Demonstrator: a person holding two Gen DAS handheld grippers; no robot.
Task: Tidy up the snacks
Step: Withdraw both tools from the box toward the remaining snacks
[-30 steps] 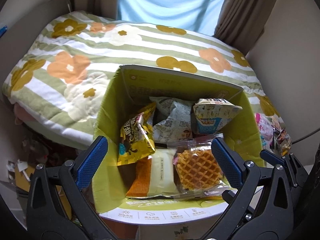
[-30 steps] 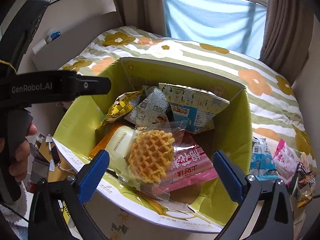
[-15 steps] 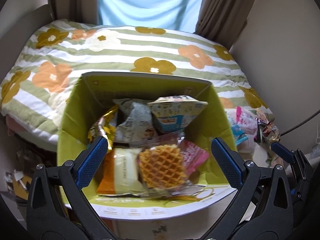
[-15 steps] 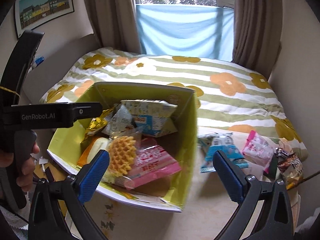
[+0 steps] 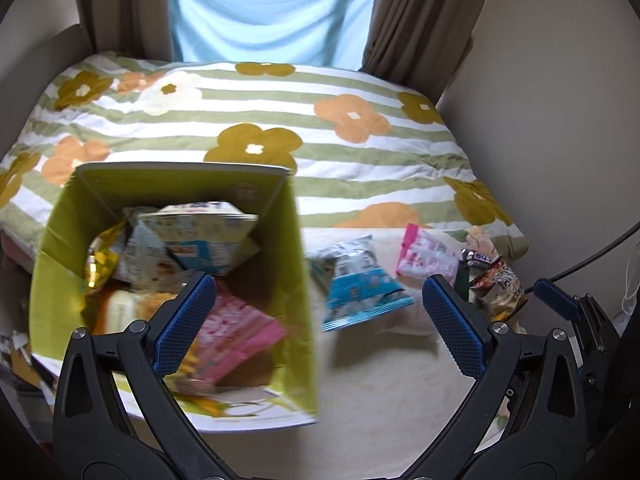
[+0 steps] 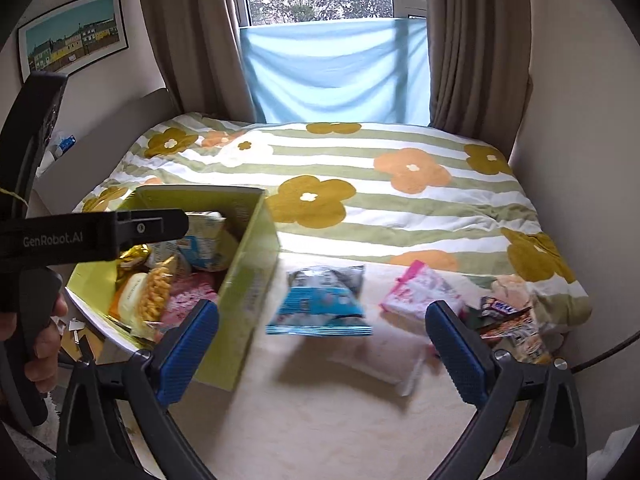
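A yellow-green cardboard box (image 5: 294, 264) (image 6: 256, 264) stands at the left on the cream surface, holding several snack packs: a waffle (image 6: 154, 296), a pink pack (image 5: 228, 336) and white-blue bags (image 5: 200, 236). Loose snacks lie to its right: a blue bag (image 5: 360, 284) (image 6: 320, 300), a pink pack (image 5: 426, 258) (image 6: 420, 292) and a brown pack (image 5: 496, 284) (image 6: 508, 320). My left gripper (image 5: 318, 322) is open and empty, over the box's right wall. My right gripper (image 6: 322, 344) is open and empty, above the blue bag.
A bed with a striped flowered duvet (image 6: 360, 184) lies behind the snacks, under a curtained window (image 6: 332, 68). A wall rises at the right (image 5: 560, 100). A black cable (image 5: 592, 256) runs at the far right. The left gripper's body (image 6: 80, 236) crosses the right wrist view.
Both grippers have swung right, from over the box toward the loose snacks. The box now sits at the left of both views. Both stay open and empty.
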